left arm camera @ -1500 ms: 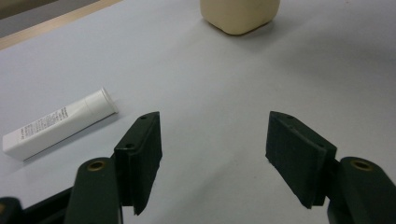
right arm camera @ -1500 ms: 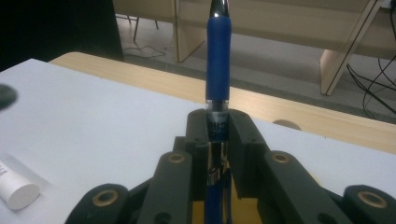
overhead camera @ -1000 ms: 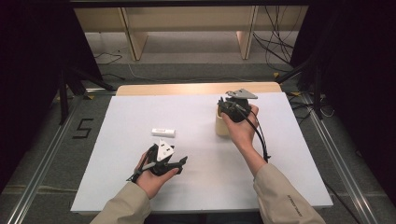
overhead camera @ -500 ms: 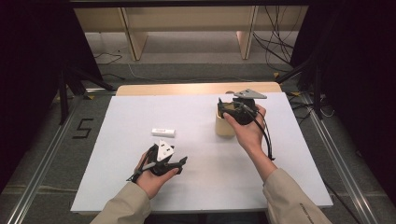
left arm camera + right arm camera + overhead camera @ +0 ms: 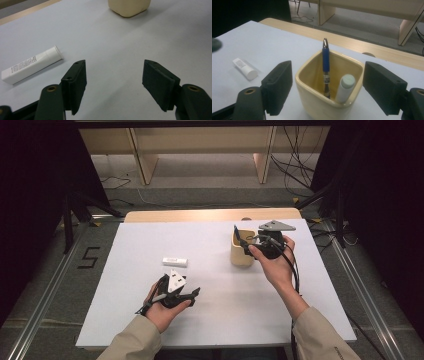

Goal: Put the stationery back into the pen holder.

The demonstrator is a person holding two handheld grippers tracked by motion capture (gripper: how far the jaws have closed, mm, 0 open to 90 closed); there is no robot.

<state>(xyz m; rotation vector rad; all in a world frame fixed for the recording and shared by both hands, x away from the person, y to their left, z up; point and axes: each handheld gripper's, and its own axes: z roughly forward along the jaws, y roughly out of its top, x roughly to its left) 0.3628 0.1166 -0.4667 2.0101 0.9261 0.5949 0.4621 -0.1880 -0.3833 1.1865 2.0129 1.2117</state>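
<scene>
Left gripper view, cup (image 5: pixel 129 7) (top cut off)

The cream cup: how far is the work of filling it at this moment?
Done: a blue pen and a capped stick stand in the cream cup. The right gripper, jaws just opened, holds nothing. Left: the white tube lies beside the open left gripper.

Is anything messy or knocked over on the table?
Nothing is spilled or broken. The cream cup stands upright with a blue pen and a white stick inside. The one thing left out is the white tube, lying flat on its side on the table, apart from the cup.
</scene>
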